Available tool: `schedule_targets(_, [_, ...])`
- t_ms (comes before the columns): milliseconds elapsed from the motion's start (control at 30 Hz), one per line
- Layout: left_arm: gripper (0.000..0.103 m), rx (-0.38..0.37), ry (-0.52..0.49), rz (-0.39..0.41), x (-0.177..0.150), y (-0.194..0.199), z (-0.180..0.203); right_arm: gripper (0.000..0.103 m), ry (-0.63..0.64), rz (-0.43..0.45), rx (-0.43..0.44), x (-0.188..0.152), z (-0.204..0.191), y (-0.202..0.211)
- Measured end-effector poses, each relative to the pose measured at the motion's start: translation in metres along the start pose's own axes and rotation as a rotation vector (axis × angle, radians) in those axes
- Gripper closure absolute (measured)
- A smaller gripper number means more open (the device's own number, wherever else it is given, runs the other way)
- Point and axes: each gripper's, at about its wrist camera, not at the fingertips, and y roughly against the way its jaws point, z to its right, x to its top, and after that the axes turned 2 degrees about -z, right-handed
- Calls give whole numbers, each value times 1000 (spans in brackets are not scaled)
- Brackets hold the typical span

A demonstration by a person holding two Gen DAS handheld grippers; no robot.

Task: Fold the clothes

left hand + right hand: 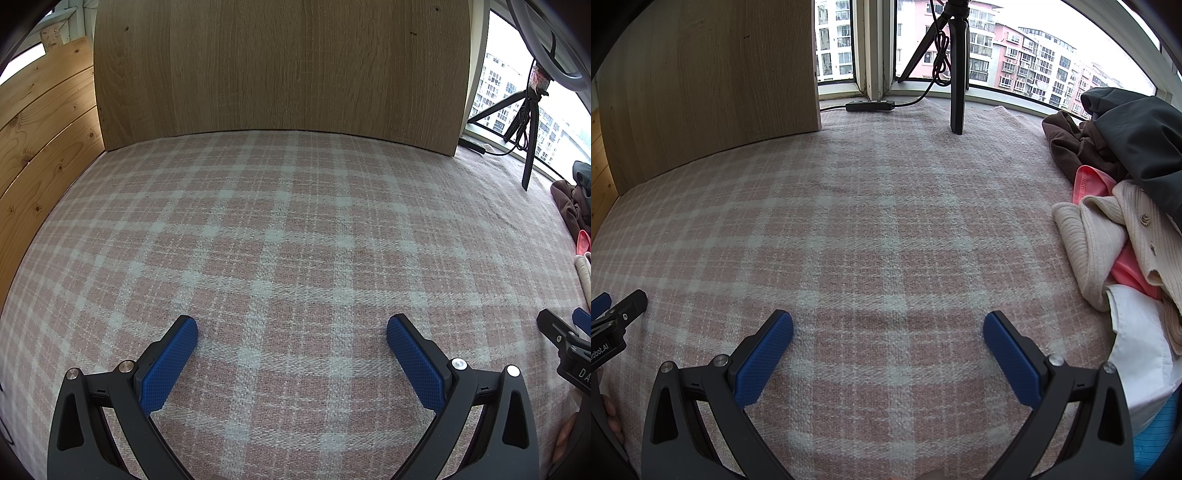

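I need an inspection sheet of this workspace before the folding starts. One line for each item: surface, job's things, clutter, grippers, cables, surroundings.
Surface: pink and white plaid cloth, flat, bare in the middle.
Job's things: pile of unfolded clothes at the right edge; cream knit, white shirt, dark jacket, brown garment, pink piece.
Clutter: nothing seen apart from the pile.
Grippers: left gripper open, empty; right gripper open, empty; both over the cloth.
Cables: black cable with inline controller by the window.
Surroundings: wooden board behind, tripod, window with buildings outside.
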Motion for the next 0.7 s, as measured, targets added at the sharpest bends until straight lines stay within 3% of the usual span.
schedule_targets(700, [0, -10, -9, -17, 0, 2, -1, 0, 11, -19, 5, 4, 1, -3])
